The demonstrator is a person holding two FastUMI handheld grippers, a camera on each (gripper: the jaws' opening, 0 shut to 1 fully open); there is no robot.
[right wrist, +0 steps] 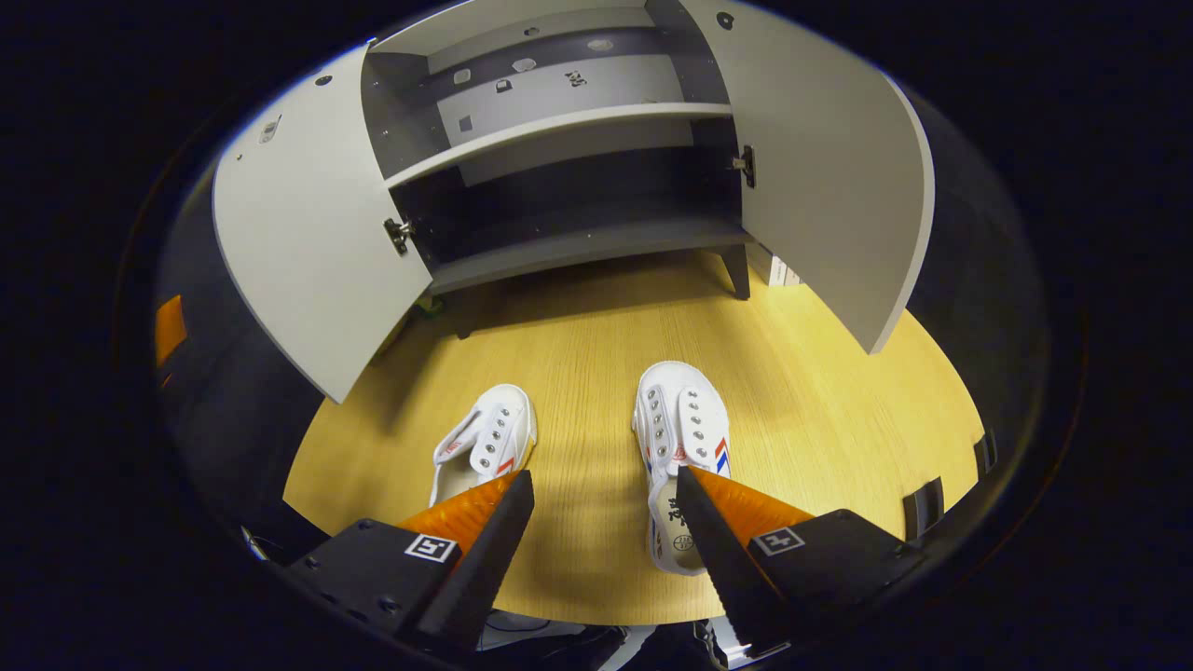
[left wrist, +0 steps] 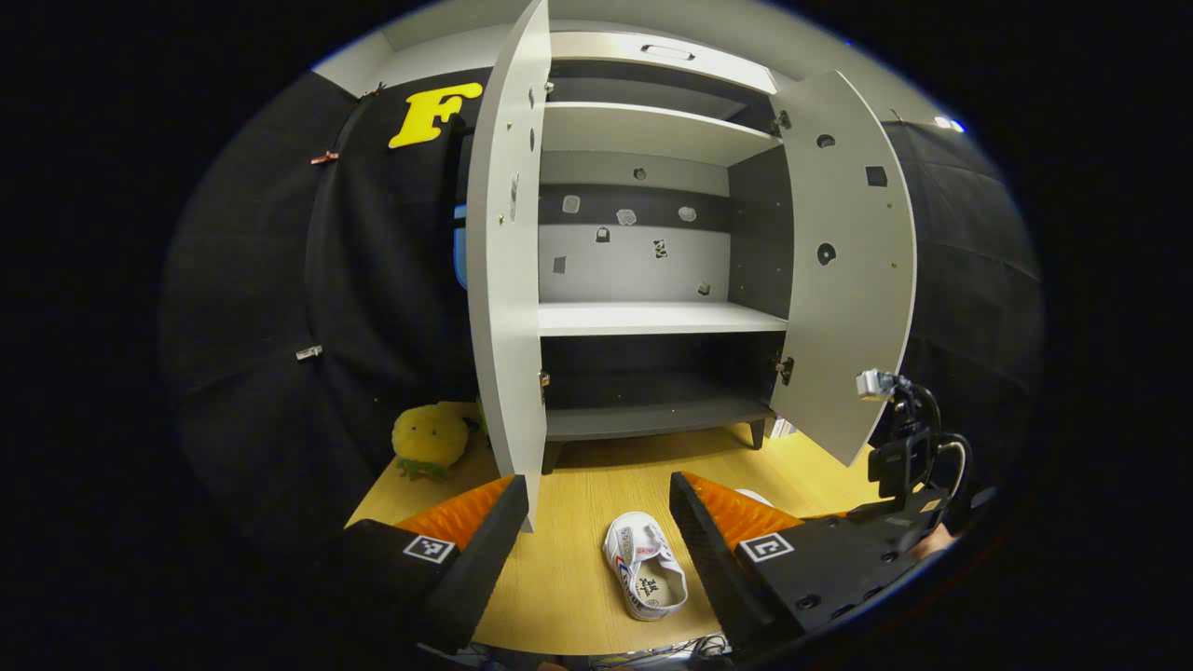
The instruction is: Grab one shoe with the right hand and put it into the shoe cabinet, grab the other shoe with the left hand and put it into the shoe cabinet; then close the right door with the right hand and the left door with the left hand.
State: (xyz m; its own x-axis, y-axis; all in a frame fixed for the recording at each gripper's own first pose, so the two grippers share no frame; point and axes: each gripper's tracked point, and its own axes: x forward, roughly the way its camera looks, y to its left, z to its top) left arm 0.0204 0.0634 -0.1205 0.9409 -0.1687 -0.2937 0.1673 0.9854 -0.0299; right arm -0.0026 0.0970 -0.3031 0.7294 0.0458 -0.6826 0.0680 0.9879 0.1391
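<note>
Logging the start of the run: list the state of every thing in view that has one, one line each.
left door: open
right door: open
shoe cabinet: shelves bare, no shoe inside
right shoe: upright on floor, not gripped
left shoe: on floor, not gripped
left gripper: open
right gripper: open

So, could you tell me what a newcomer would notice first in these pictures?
Probably the cabinet, standing at the back of the wooden floor with both doors swung wide and its shelves bare. Next, the two white shoes lying side by side on the floor in front of it, toes towards the cabinet. The right claw hangs open above them, and a yellow plush toy sits left of the cabinet.
</note>
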